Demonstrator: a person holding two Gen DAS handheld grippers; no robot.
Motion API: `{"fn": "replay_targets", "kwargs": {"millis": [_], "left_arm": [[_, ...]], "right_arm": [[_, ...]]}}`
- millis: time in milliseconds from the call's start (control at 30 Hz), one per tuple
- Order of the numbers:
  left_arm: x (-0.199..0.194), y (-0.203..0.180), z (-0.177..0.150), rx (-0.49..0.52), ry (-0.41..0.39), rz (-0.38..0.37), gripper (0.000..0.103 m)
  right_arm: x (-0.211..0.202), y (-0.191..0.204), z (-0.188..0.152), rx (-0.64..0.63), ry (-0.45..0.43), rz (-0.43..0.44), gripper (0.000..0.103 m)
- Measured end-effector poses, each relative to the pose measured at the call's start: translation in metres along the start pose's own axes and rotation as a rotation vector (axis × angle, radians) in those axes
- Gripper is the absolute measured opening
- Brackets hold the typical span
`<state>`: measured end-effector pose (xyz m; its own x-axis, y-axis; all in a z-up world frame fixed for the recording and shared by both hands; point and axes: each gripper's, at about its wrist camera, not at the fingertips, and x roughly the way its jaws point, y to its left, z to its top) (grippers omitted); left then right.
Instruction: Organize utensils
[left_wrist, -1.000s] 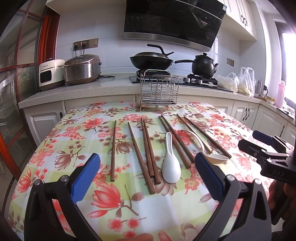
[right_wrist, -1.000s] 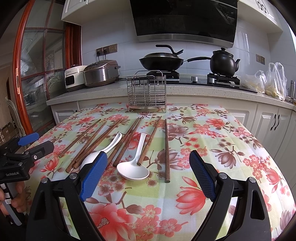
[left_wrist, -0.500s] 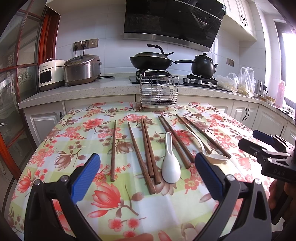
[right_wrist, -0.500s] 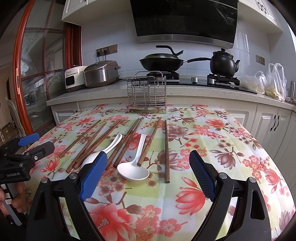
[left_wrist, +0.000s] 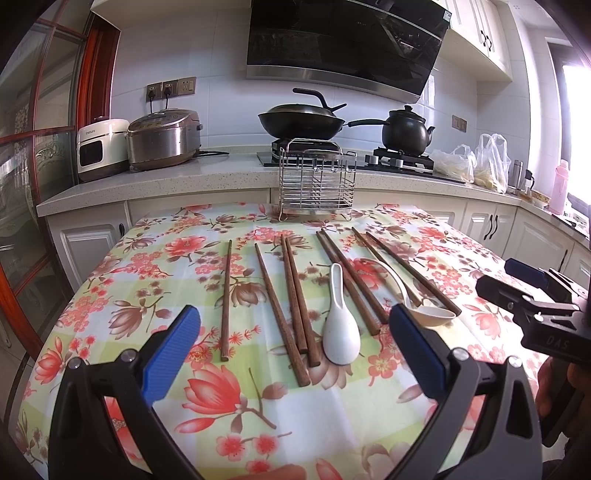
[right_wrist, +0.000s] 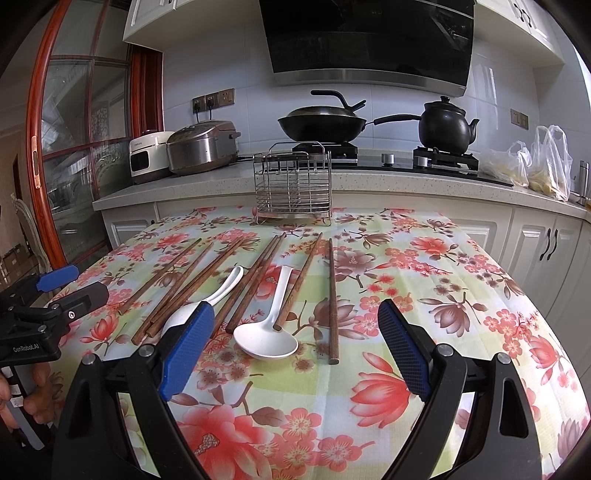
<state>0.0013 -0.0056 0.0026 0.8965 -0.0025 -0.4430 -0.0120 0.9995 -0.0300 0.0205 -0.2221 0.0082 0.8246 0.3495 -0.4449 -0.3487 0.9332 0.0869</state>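
Several dark wooden chopsticks (left_wrist: 279, 310) lie fanned out on the floral tablecloth (left_wrist: 229, 402), with two white ceramic spoons among them: one (left_wrist: 340, 332) bowl-down near the middle, the other (left_wrist: 424, 314) further right. A wire utensil rack (left_wrist: 317, 184) stands empty at the table's far edge. My left gripper (left_wrist: 295, 354) hovers open above the near ends of the chopsticks, holding nothing. My right gripper (right_wrist: 295, 343) is open too, just short of a white spoon (right_wrist: 267, 336) and a lone chopstick (right_wrist: 332, 295); the rack (right_wrist: 293, 190) is straight ahead.
Behind the table runs a counter (left_wrist: 207, 181) with a rice cooker (left_wrist: 164, 138), a white appliance (left_wrist: 101, 147), a wok (left_wrist: 301, 120), a black kettle (left_wrist: 406, 129) and plastic bags (left_wrist: 480, 162). A hand (right_wrist: 33, 395) holds the left gripper's handle. A glass door (right_wrist: 70, 147) stands left.
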Motion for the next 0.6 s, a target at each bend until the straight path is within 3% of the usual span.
{"fn": "replay_targets", "kwargs": {"millis": [600], "left_arm": [[0.0002, -0.0009, 0.0008, 0.001, 0.0, 0.0, 0.099]], "right_arm": [[-0.0018, -0.0008, 0.0013, 0.0, 0.0, -0.002, 0.085]]}}
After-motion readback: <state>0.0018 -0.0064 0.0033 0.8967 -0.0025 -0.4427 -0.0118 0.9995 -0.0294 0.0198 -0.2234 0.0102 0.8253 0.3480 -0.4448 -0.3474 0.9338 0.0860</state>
